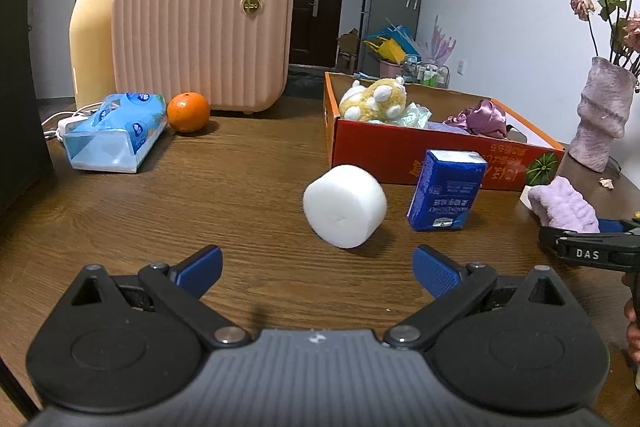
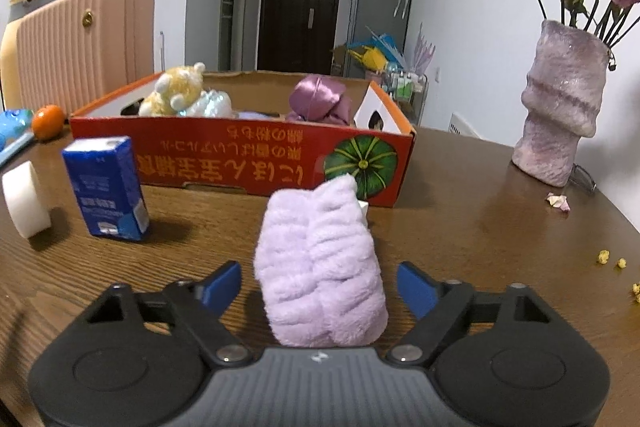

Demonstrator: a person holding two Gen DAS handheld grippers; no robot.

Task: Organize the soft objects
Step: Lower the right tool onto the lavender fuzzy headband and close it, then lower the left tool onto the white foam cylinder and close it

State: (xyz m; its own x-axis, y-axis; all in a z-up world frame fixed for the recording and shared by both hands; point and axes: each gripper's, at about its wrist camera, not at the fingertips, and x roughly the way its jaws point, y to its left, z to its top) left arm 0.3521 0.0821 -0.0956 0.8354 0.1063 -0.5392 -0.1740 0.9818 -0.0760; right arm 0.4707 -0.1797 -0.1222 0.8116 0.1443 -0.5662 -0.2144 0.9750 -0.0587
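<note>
My right gripper [image 2: 319, 287] is open, with a fluffy lilac cloth [image 2: 320, 267] lying on the table between its fingers, untouched by the blue pads. The cloth also shows in the left wrist view [image 1: 562, 205]. My left gripper [image 1: 318, 269] is open and empty, just short of a white foam cylinder [image 1: 345, 211]. A blue tissue pack [image 1: 446, 189] stands right of the cylinder. Behind them the red cardboard box [image 2: 256, 163] holds a yellow plush toy [image 2: 176, 89], a purple satin cloth [image 2: 320, 99] and a pale item.
On the wooden table stand a pink ribbed case [image 1: 202, 35], a yellow thermos [image 1: 94, 31], an orange [image 1: 188, 111] and a blue wipes pack [image 1: 116, 133] at the left. A purple vase [image 2: 558, 111] with dried roses stands at the right, with petals near it.
</note>
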